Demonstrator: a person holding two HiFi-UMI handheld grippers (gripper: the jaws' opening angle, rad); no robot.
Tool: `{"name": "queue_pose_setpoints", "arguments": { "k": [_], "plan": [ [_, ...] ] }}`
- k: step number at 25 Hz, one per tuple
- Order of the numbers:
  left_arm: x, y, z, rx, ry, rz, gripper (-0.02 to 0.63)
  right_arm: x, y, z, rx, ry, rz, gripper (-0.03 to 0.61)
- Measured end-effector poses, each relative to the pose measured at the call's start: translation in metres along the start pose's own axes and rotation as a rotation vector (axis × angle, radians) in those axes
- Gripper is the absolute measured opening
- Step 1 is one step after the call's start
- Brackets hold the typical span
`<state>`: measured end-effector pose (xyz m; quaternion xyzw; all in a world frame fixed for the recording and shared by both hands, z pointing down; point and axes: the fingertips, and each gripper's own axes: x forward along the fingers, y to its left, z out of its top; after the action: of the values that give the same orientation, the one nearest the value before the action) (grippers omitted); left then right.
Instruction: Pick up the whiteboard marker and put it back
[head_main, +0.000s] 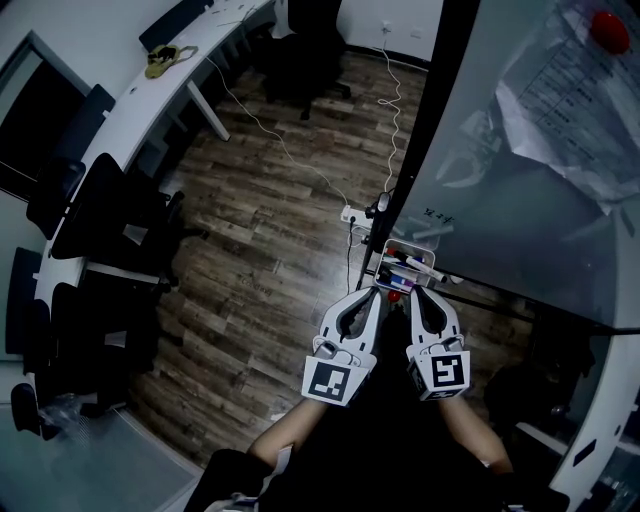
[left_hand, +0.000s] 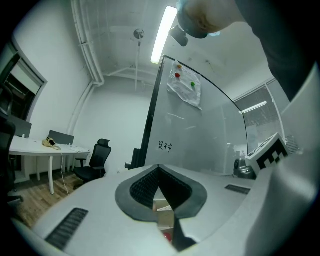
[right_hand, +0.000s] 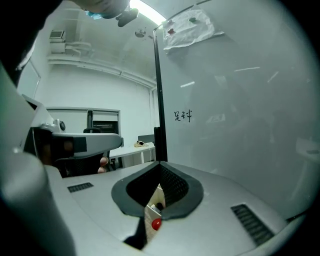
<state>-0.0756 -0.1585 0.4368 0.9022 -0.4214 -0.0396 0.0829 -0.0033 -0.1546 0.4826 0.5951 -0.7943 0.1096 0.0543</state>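
Observation:
A small white tray (head_main: 384, 262) hangs at the foot of the whiteboard (head_main: 520, 200) and holds several whiteboard markers (head_main: 420, 265), white-bodied with dark caps, with something red (head_main: 396, 295) just below it. My left gripper (head_main: 376, 291) and right gripper (head_main: 412, 292) are side by side just short of the tray, both shut with nothing between their jaws. In the left gripper view the shut jaws meet at the left gripper (left_hand: 159, 168) tip in front of the whiteboard (left_hand: 200, 140). The right gripper view shows the right gripper (right_hand: 161, 165) likewise shut, with a red spot (right_hand: 156, 224) seen through the slit.
Papers (head_main: 560, 90) are pinned to the board by a red magnet (head_main: 609, 30). A power strip (head_main: 352, 213) and white cables lie on the wooden floor left of the board's stand. A long white desk (head_main: 150, 90) with black office chairs (head_main: 100, 220) runs along the left.

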Motion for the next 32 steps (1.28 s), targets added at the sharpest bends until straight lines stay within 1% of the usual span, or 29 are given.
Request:
{"name": "queue_pose_setpoints", "arguments": {
  "k": [7, 10, 16, 23, 25, 30, 32],
  "plan": [
    [-0.014, -0.009, -0.002, -0.022, 0.01, -0.031, 0.008, -0.015, 0.004, 0.012, -0.004, -0.025, -0.036, 0.015],
    [-0.016, -0.011, -0.004, -0.039, 0.011, -0.031, 0.008, -0.022, 0.003, 0.012, -0.017, -0.039, -0.032, 0.015],
    [-0.014, -0.023, -0.003, -0.023, 0.003, -0.03, 0.008, -0.033, -0.006, 0.015, -0.021, -0.04, -0.023, 0.015],
    [-0.004, -0.034, 0.004, -0.017, -0.007, 0.021, 0.008, -0.041, -0.017, 0.031, -0.033, -0.065, 0.031, 0.015],
    [-0.002, -0.041, 0.006, -0.01, -0.005, 0.034, 0.008, -0.046, -0.021, 0.036, -0.024, -0.094, 0.042, 0.015],
    [0.001, -0.054, 0.008, 0.027, 0.017, 0.065, 0.008, -0.058, -0.026, 0.045, -0.014, -0.127, 0.096, 0.015],
    [0.003, -0.06, 0.012, 0.047, 0.014, 0.069, 0.008, -0.064, -0.026, 0.048, -0.011, -0.137, 0.113, 0.015]
  ]
}}
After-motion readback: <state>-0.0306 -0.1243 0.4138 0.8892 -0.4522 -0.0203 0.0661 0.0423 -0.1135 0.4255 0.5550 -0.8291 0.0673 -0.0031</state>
